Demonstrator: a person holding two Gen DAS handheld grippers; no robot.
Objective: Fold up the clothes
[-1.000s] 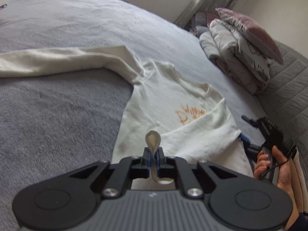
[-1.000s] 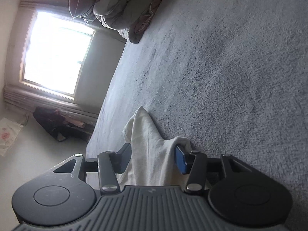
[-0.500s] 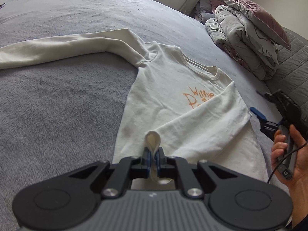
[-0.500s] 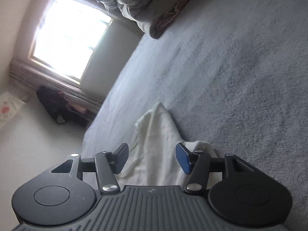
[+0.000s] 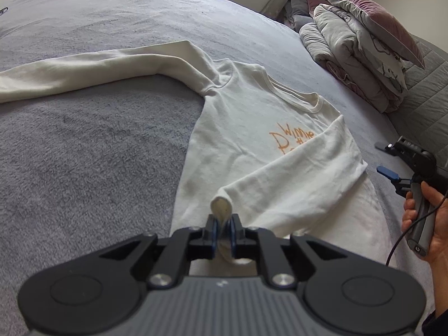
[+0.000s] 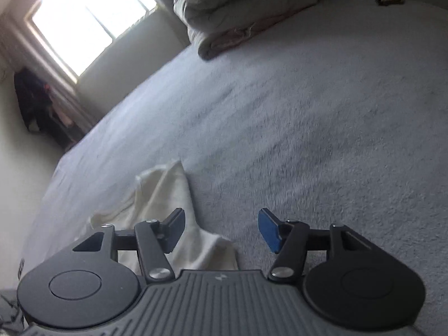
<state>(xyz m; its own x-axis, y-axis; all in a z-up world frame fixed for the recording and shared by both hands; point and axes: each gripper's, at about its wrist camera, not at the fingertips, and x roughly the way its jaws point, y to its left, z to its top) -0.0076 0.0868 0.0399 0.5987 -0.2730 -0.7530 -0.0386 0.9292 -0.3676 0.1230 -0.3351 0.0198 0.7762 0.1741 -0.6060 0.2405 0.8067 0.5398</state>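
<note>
Grey bed (image 5: 84,145) — left tongs (image 5: 223,233) opening on cuff (image 5: 221,210), right tongs (image 6: 221,231) apart

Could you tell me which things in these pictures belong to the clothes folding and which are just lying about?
Part of the job:
- white shirt spread on the bed
- folded-over sleeve, its cuff between the left gripper pads as the jaws start opening
- right gripper, open, clear of the cloth

Just lying about:
- folded duvet
- pink pillow
- grey blanket
</note>
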